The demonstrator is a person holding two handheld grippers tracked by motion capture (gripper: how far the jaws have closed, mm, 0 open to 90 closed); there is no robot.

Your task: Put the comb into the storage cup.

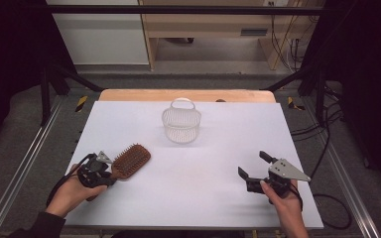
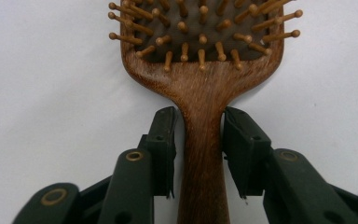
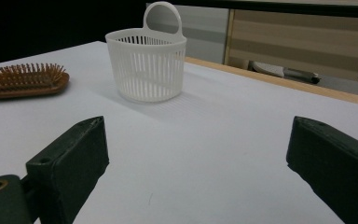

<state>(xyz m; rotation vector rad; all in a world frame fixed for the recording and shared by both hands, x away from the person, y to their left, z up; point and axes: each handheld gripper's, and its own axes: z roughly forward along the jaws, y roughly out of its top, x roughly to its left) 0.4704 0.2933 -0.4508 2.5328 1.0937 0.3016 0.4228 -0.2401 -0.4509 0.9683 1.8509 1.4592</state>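
Brown wood marked out the flat paddle hairbrush (image 1: 130, 161) lying bristles-up on the white table (image 1: 193, 198) in the high view, nearer the person and to the left of the white slotted plastic basket (image 1: 181, 124), well apart from it. The left gripper (image 1: 110, 174) sat at the brush's handle end, held in the person's left hand (image 1: 72, 191). On the other side of the basket, also nearer the person and well apart from it, the right gripper (image 1: 254, 165) rested in the right hand (image 1: 283, 198) with its jaws spread wide and nothing between them.

In the left gripper view, the brush's narrow wooden handle (image 2: 203, 154) ran straight up between the two black jaws of the left gripper (image 2: 199, 140). A thin gap showed on either side of the handle, so the pads (image 2: 164, 140) flanked the wood without pressing on it. The wooden pins on the dark cushion stood beyond the jaw tips.

In the right gripper view, the right gripper (image 3: 196, 154) looked across bare table, its jaws far apart and holding nothing. The basket (image 3: 145, 65) stood upright ahead, its loop handle raised at the back. The hairbrush (image 3: 24, 81) lay to the left of the basket, apart from it.
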